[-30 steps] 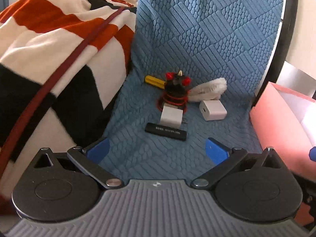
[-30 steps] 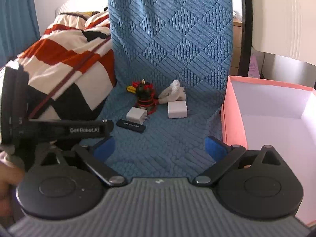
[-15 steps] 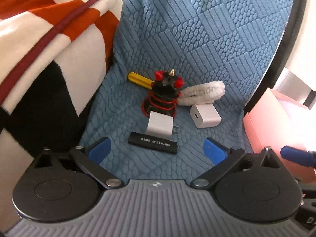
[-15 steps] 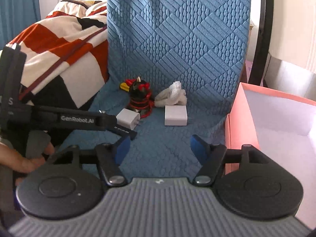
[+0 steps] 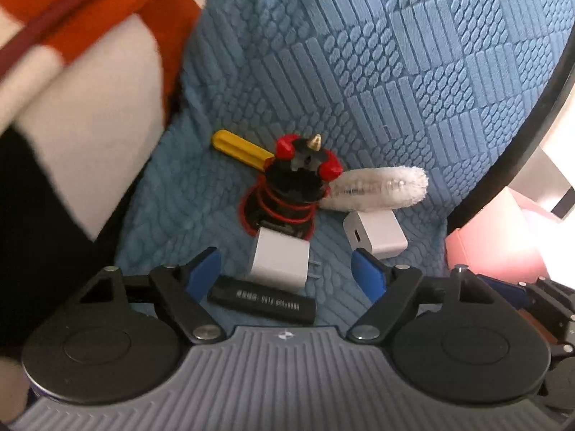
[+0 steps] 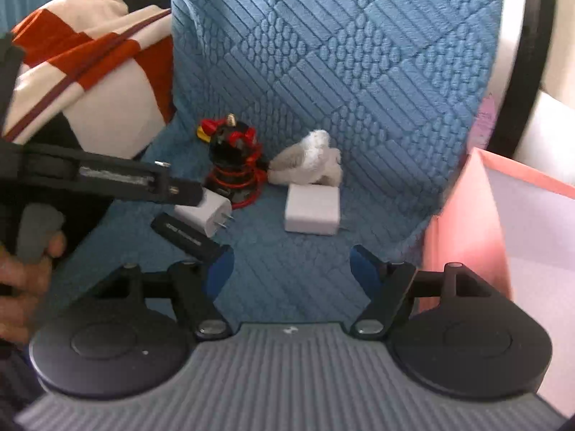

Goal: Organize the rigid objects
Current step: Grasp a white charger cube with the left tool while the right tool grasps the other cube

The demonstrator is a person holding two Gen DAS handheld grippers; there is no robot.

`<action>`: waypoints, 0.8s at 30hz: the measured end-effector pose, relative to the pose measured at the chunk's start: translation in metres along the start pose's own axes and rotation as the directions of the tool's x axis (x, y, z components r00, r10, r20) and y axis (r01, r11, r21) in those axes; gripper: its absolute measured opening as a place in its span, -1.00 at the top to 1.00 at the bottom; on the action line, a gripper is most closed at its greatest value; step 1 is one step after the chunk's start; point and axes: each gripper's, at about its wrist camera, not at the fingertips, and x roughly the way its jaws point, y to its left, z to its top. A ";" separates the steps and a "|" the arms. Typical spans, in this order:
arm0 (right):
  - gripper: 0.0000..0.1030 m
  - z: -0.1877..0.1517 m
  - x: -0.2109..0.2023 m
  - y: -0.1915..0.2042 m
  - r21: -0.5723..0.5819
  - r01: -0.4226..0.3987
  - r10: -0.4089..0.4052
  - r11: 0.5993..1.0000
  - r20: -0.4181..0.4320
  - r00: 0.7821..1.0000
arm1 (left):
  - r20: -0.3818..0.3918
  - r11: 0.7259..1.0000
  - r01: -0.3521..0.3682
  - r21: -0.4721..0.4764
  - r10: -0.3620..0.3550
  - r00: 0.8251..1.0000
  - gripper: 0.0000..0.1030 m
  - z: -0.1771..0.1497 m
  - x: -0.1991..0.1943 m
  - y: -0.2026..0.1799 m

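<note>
Rigid objects lie in a small cluster on a blue quilted cover that runs across a seat and up its back. Nearest to us, our left hand-held gripper has its jaws closing with nothing pressed by the blue pads; between them lie a black stick with white print and, touching its far edge, a white plug adapter. Our right hand-held gripper is released, its jaws opening over bare cover. From the right wrist view we see a hand at the left edge around the left tool's grey grip.

Just beyond the adapter stands a black mount with red knobs, ringed by red coils, a brass screw on top. A second white charger cube sits right of the adapter, apart from it. Behind the cube lies a fluffy white roll, one end against the mount. A yellow handle pokes out from behind the mount, to the left.

A pink box with a pale inside stands open at the right, beside the cover. An orange, white and black blanket is heaped at the left.
</note>
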 end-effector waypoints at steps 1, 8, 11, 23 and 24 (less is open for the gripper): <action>-0.42 0.002 0.003 -0.001 0.001 -0.005 0.005 1.000 -0.003 1.000 | -0.003 1.000 -0.003 0.006 0.003 1.000 -0.62 0.002 0.005 -0.001; -0.40 0.011 0.034 -0.012 -0.022 -0.006 0.006 1.000 -0.027 1.000 | -0.048 0.998 -0.044 0.034 0.045 0.998 -0.60 0.013 0.033 -0.004; -0.40 0.016 0.050 -0.015 -0.042 0.010 -0.011 0.999 -0.035 0.999 | -0.059 0.997 -0.056 0.043 0.059 0.996 -0.60 0.016 0.041 -0.005; -0.41 0.024 0.087 -0.023 -0.079 -0.018 0.013 0.997 -0.057 0.998 | -0.121 0.996 -0.081 0.045 0.086 0.989 -0.39 0.016 0.061 -0.003; -0.40 0.025 0.092 -0.021 -0.093 -0.022 0.015 0.995 -0.078 0.997 | -0.116 0.995 -0.086 0.055 0.092 0.989 -0.38 0.015 0.061 -0.003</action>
